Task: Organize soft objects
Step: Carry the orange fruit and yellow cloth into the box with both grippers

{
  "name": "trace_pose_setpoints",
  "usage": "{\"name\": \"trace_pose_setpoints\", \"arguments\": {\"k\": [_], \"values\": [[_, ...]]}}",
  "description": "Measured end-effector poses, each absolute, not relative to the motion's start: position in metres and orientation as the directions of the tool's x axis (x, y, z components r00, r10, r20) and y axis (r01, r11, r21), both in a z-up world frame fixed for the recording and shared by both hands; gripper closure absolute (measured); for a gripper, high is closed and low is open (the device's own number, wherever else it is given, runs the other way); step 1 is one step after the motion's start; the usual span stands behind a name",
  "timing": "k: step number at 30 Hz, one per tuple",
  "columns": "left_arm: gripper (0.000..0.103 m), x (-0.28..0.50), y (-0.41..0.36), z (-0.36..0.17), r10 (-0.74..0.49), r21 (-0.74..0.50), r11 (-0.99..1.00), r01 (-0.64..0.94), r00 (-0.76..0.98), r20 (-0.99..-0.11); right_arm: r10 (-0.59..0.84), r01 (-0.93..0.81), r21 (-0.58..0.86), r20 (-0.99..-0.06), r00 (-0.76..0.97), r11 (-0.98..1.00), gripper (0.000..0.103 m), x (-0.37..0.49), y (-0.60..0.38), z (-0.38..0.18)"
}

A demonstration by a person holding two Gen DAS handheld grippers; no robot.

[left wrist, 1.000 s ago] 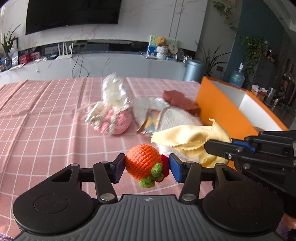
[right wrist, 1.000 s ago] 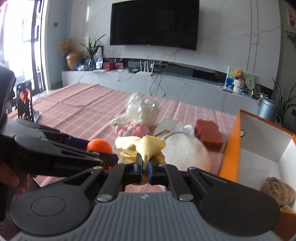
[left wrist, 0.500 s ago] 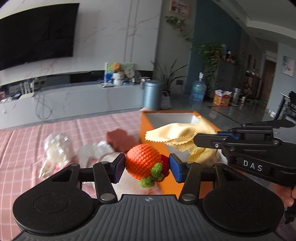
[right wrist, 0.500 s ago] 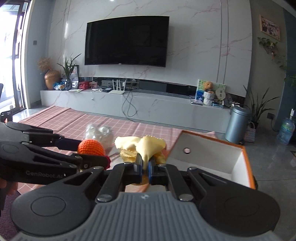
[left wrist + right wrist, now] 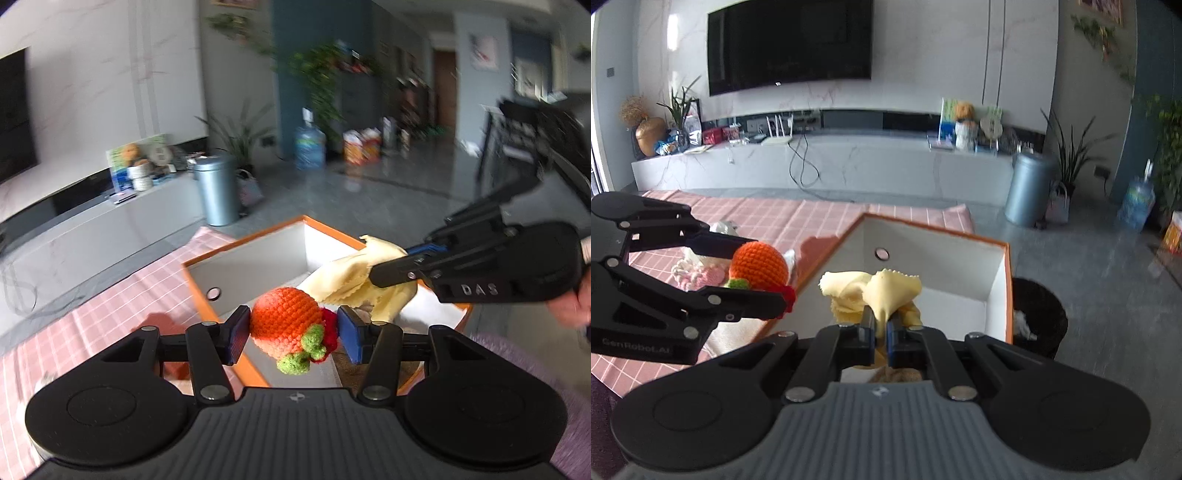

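Left wrist view: my left tool [image 5: 291,334] is clamped on the orange crocheted toy [image 5: 285,322], one blue pad against each side; green and red yarn parts hang at its lower right. The toy sits in the air above the near-left rim of the orange box [image 5: 243,245], whose inside is white with a round hole in one wall. Right wrist view: my right tool [image 5: 881,332] is pressed together on a fold of the yellow cloth [image 5: 875,291], which bunches above the pads over the open box [image 5: 1007,280]. The same cloth [image 5: 364,280] shows in the left view, hanging from the right tool [image 5: 402,264] above the box's far side. A tan knitted item [image 5: 897,376] lies in the box, just below the right tool. The pink checked table [image 5: 768,218] carries a pink and white soft item [image 5: 698,275] beside the box. A black waste bin [image 5: 1039,314] stands on the floor past the box's right wall.
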State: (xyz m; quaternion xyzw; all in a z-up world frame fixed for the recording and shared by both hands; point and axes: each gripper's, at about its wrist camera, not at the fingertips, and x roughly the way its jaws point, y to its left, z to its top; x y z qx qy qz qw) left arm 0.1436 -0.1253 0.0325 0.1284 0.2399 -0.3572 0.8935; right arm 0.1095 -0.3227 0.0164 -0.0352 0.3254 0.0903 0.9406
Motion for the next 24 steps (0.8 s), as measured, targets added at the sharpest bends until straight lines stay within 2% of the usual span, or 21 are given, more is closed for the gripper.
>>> {"name": "trace_pose_setpoints", "arguments": {"k": [16, 24], "values": [[0.044, 0.187, -0.182, -0.023, -0.453, 0.233, 0.471, 0.851, 0.460, -0.764, 0.184, -0.242, 0.046, -0.788, 0.588, 0.969, 0.100, 0.181, -0.324, -0.032], [0.044, 0.197, -0.202, -0.040, -0.349, 0.225, 0.332, 0.916, 0.341, -0.873, 0.230, -0.284, 0.084, -0.814, 0.533, 0.955, 0.099, 0.182, -0.320, -0.040]]}}
